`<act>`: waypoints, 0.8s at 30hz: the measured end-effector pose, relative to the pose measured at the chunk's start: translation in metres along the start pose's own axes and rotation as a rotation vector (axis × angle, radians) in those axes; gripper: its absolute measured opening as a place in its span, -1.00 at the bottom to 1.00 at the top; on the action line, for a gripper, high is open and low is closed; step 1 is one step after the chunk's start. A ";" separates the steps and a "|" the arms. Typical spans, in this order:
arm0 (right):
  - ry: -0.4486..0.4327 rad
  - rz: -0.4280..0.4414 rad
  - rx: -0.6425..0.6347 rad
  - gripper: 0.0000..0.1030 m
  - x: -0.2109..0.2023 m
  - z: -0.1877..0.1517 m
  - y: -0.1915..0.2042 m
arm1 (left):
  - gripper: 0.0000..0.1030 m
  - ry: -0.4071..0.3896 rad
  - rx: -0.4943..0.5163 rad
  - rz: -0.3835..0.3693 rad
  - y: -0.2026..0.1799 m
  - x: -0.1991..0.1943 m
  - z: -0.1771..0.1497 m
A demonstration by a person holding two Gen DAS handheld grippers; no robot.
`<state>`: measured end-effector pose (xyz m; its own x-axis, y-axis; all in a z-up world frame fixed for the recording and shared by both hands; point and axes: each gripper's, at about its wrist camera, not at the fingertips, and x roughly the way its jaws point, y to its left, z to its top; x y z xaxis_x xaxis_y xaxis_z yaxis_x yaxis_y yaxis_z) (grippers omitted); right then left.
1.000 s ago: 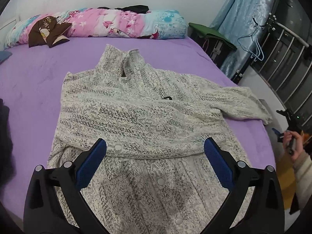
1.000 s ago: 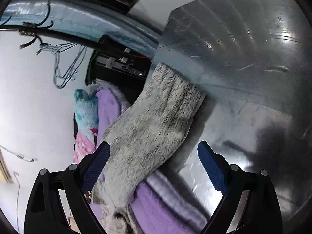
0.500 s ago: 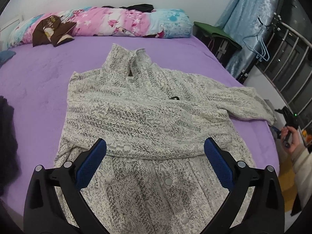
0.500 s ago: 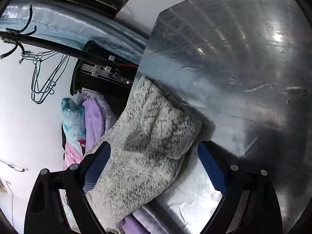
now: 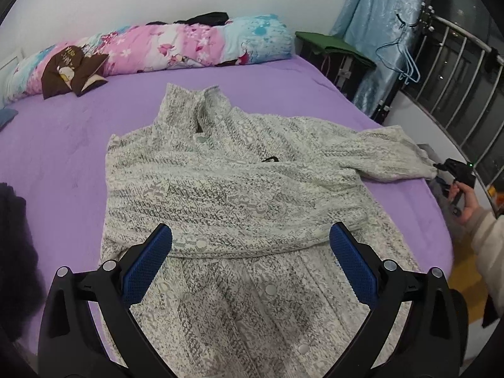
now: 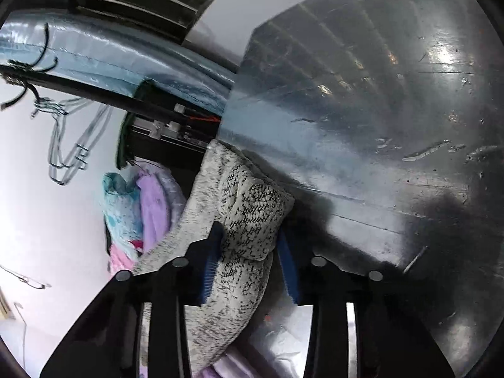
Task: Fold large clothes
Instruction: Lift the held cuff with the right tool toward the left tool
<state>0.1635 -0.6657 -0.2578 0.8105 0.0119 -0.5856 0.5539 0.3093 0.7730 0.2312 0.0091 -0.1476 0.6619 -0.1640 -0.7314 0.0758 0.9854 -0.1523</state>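
Observation:
A large cream and grey speckled knit cardigan (image 5: pixel 239 195) lies spread on the purple bed (image 5: pixel 63 145), collar toward the far side, one sleeve folded across its front. My left gripper (image 5: pixel 250 252) is open and empty, held above the cardigan's lower half. The other sleeve (image 5: pixel 400 157) reaches to the bed's right edge, where my right gripper (image 5: pixel 453 173) shows in the person's hand. In the right wrist view my right gripper (image 6: pixel 249 261) is shut on the sleeve cuff (image 6: pixel 252 220), with the cuff bunched between the blue pads.
A pink and blue floral bolster (image 5: pixel 170 47) and a brown cushion (image 5: pixel 72 72) lie along the far side of the bed. Dark clothing (image 5: pixel 12 252) sits at the left edge. A metal bed frame (image 5: pixel 456 72), hangers (image 5: pixel 400 60) and a blue curtain stand at the right. Shiny floor (image 6: pixel 378 126) is below the cuff.
My right gripper moved in on the sleeve cuff and closed on it. My left gripper stayed open and rose back slightly, so more of the bed shows.

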 end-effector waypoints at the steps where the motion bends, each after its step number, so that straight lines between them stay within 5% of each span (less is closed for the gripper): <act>1: -0.004 0.032 -0.012 -0.43 -0.003 -0.001 0.005 | 0.87 -0.004 -0.004 -0.004 0.000 -0.002 0.001; 12: 0.001 0.092 -0.598 -0.49 -0.057 -0.059 0.155 | 0.87 -0.039 -0.131 -0.131 0.006 -0.045 0.027; 24: -0.069 0.129 -1.089 -0.50 -0.119 -0.189 0.278 | 0.87 -0.087 -0.209 -0.188 0.016 -0.104 0.058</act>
<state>0.1851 -0.4012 -0.0195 0.8781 0.0615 -0.4745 0.0272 0.9837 0.1778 0.2067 0.0441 -0.0354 0.7128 -0.3290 -0.6194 0.0535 0.9061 -0.4197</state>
